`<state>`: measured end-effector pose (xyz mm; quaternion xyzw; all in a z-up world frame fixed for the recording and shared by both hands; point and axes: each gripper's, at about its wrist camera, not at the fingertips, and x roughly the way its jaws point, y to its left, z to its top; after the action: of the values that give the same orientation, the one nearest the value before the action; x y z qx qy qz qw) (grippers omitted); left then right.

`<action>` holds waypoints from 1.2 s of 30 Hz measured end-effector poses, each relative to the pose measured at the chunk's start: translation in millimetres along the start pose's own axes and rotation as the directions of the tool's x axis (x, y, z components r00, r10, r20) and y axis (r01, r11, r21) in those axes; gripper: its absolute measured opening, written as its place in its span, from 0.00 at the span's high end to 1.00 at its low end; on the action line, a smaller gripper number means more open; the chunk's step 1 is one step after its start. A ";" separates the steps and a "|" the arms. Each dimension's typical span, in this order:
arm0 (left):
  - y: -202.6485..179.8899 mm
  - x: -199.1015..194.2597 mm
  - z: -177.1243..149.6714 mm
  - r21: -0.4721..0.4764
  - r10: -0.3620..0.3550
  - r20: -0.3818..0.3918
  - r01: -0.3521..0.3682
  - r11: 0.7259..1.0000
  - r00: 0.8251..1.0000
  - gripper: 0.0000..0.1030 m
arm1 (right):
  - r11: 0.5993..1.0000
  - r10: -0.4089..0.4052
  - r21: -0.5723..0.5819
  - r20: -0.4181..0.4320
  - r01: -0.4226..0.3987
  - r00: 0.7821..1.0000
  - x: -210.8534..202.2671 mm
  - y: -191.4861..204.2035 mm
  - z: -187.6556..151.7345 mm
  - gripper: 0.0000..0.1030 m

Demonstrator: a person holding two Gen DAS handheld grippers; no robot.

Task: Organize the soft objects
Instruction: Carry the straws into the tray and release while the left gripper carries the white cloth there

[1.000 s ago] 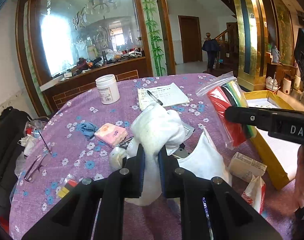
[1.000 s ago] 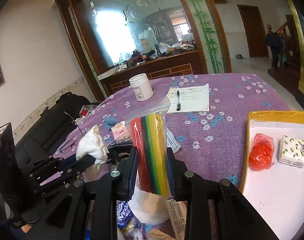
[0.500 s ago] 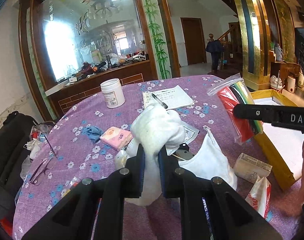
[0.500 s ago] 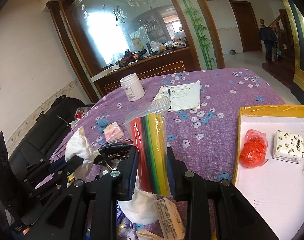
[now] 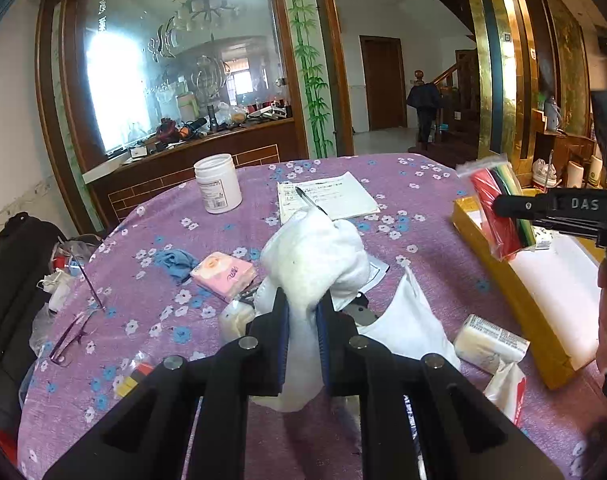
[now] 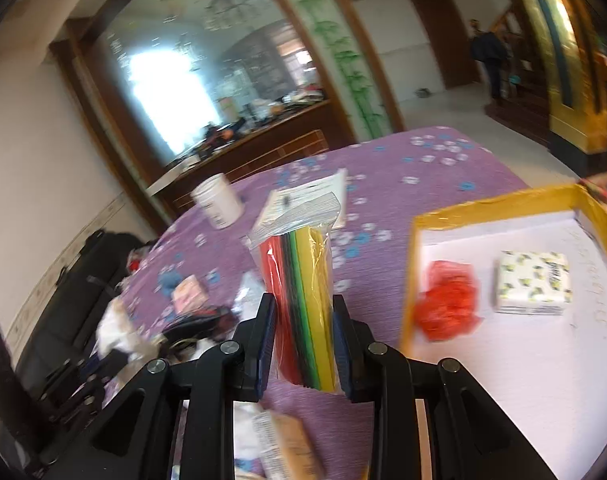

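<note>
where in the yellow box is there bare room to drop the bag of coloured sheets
The yellow-rimmed box has bare white floor nearest the camera, below the crumpled red plastic bag and the patterned tissue pack. The purple tablecloth is crowded near the grippers, bare at its far right.

Daylight glare off glass partition [image 5: 127,92]; right view motion-blurred; fisheye edges dark.

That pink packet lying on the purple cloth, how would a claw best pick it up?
Grip the pink packet across its two long edges, coming down from above. It lies flat, so its sides are the only faces the fingers can close on. The blue cloth on one side and the clutter on the other sit close, so go in carefully.
</note>
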<state>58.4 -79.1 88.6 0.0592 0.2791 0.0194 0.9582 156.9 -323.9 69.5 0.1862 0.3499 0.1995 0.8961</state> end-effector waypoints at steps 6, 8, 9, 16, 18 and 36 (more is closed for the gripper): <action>-17.1 -9.9 16.6 0.016 -0.068 -0.037 0.069 0.997 0.997 0.88 | 0.989 -0.074 0.129 0.028 0.070 0.997 -15.2 -40.9 12.7 0.72; -30.7 -15.2 25.6 0.034 -0.102 -0.046 0.104 0.994 0.994 0.88 | 0.981 -0.085 0.182 0.055 0.074 0.995 -26.6 -56.7 17.0 0.72; -38.7 -17.3 30.7 0.041 -0.122 -0.048 0.124 0.991 0.991 0.88 | 0.974 -0.090 0.214 0.066 0.075 0.994 -32.6 -66.3 18.3 0.72; -105.5 -18.3 56.2 0.070 -0.296 -0.110 0.305 0.950 0.949 0.88 | 0.932 -0.202 0.323 0.089 0.164 0.975 -62.8 -110.4 26.5 0.72; -128.0 -11.3 59.3 0.069 -0.343 -0.138 0.354 0.933 0.929 0.88 | 0.924 -0.220 0.336 0.079 0.182 0.972 -67.0 -120.2 27.5 0.72; -241.4 69.3 37.6 -0.038 -0.464 -0.380 0.488 0.872 0.800 0.88 | 0.853 -0.345 0.385 -0.088 0.351 0.935 -52.7 -162.0 17.6 0.72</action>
<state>138.0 -317.6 53.2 0.0117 0.4644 -0.2192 0.8580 170.4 -490.9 34.0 0.2951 0.4177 -0.0390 0.8584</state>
